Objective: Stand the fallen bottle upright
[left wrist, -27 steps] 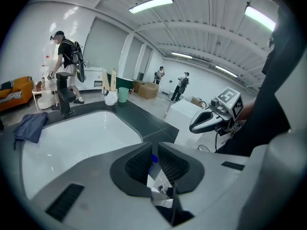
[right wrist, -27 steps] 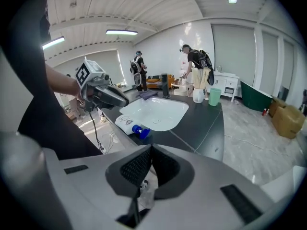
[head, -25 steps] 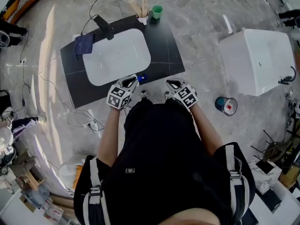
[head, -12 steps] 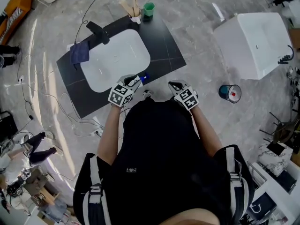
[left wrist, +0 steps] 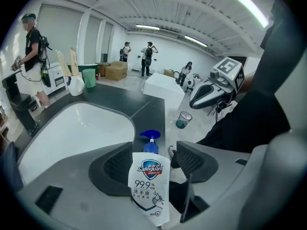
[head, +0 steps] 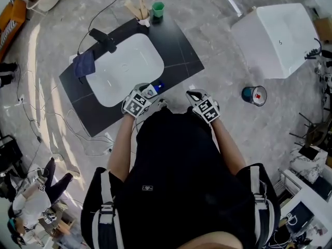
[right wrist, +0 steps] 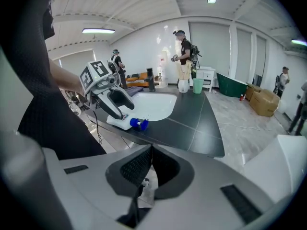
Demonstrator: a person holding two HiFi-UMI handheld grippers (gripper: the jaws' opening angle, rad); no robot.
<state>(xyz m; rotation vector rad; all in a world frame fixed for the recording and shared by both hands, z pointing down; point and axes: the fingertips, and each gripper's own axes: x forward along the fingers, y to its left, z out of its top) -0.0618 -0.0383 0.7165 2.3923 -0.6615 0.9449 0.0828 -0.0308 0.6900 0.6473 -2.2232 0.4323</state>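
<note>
The left claw (left wrist: pixel 153 163) was opening around the bottle (left wrist: pixel 149 188). The bottle lay between its jaws, and the right-hand pad stood clear of it. The step in hand looked like taking hold of the fallen bottle. To do it well, the jaws would need to close squarely across the flat body, at the label's middle rather than the narrow lower end. They could then swing the pump end up while the base pivoted on the surface (left wrist: pixel 146 113), letting go only once it stood flat. The body looked smooth and perhaps yielding, so a firm but not crushing squeeze seemed wise.

It was a white bottle with a blue shield label and a blue pump (left wrist: pixel 150 135) pointing away. It lay on its side at the dark surface's near edge, at the lower centre of the left gripper view, just beside the white sink (left wrist: pixel 72 128). The right claw (right wrist: pixel 150 164) was closed on nothing, low in its own view.
</note>
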